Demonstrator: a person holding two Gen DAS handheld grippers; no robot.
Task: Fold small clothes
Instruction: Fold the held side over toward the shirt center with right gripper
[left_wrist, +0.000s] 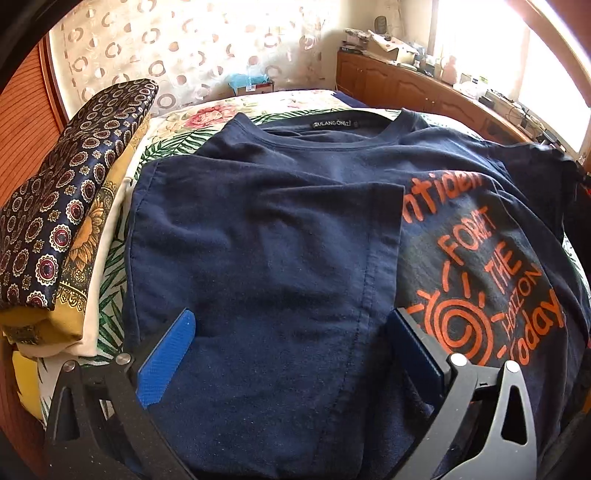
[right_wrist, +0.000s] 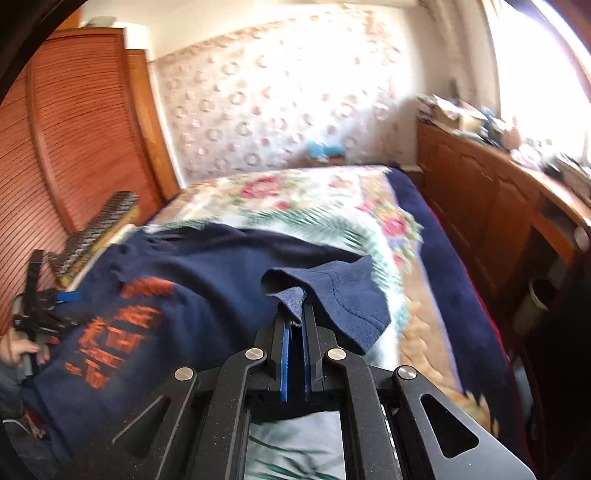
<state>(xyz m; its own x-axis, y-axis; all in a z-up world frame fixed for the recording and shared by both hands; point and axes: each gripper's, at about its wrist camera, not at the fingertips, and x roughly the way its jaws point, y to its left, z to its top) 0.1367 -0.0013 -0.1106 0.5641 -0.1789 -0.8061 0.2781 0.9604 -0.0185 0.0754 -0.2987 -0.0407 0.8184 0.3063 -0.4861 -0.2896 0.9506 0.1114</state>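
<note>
We see matt navy cotton-like T-shirt (left_wrist: 266, 229) w/ rough orange print; beside it, fuzzy floral bed blanket (right_wrist: 303, 206); glossy louvred wood wardrobe (right_wrist: 85, 140).

Right gripper (right_wrist: 295, 325) jaws pinch navy T-shirt (right_wrist: 192, 266) sleeve.

Left wrist view: low and close over the shirt (left_wrist: 266, 236), facing up the bed (left_wrist: 207, 118) toward the wall (left_wrist: 192, 48), stack (left_wrist: 66, 221) at left. Right wrist view: from the bed's right side, raised a little, facing the same wall — blurred. Shared: shirt, bed, stack, wall, dresser (left_wrist: 406, 88).
</note>
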